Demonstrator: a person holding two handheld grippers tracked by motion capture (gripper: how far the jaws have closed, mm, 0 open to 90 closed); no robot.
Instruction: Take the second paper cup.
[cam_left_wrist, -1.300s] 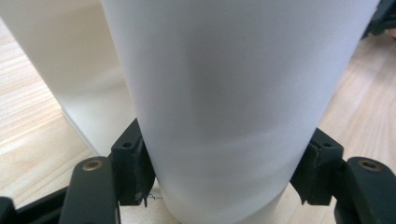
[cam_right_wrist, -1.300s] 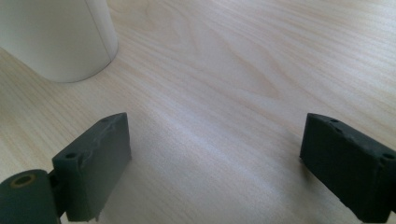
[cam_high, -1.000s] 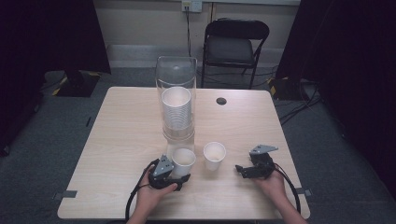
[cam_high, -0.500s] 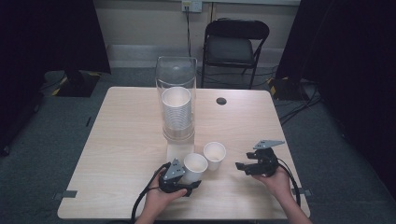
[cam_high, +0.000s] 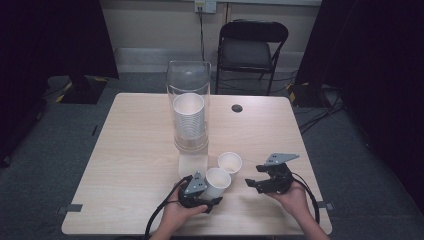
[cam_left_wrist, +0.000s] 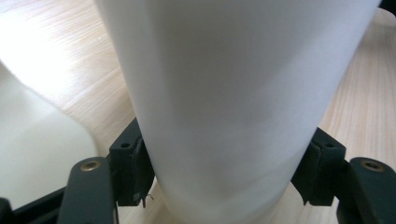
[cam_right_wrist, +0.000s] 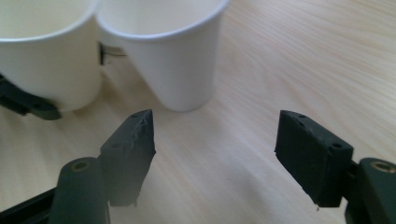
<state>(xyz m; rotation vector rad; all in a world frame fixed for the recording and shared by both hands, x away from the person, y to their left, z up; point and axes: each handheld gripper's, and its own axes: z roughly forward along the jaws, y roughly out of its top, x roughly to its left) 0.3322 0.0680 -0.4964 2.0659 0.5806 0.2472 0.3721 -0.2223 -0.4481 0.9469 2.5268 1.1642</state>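
Pale wood bench (cam_high: 130, 165) on grey carpet, with dark curtains at both sides and a black folding chair (cam_high: 252, 47) behind it.

Near the front edge, the left gripper (cam_high: 206, 189), held in a person's left hand (cam_high: 181, 216), pinches a white paper cup (cam_high: 217, 183) around its lower body. In the left gripper view both black pads press against the held cup's sides, and the cup leans toward the right gripper.

Just beyond it a second paper cup (cam_high: 230, 163) stands upright on the bench, its rim touching or almost touching the held cup's rim, as the right gripper view shows.

To the right, the right gripper (cam_high: 254, 183) is held in the person's right hand (cam_high: 290, 196) with its jaws spread and nothing between them; they have just been closing a little. It points toward the two cups and stands clear of them.

Farther back, in the middle of the bench, a tall clear dispenser (cam_high: 189, 80) holds a stack of paper cups (cam_high: 189, 120). A small black disc (cam_high: 237, 108) lies near the far edge.
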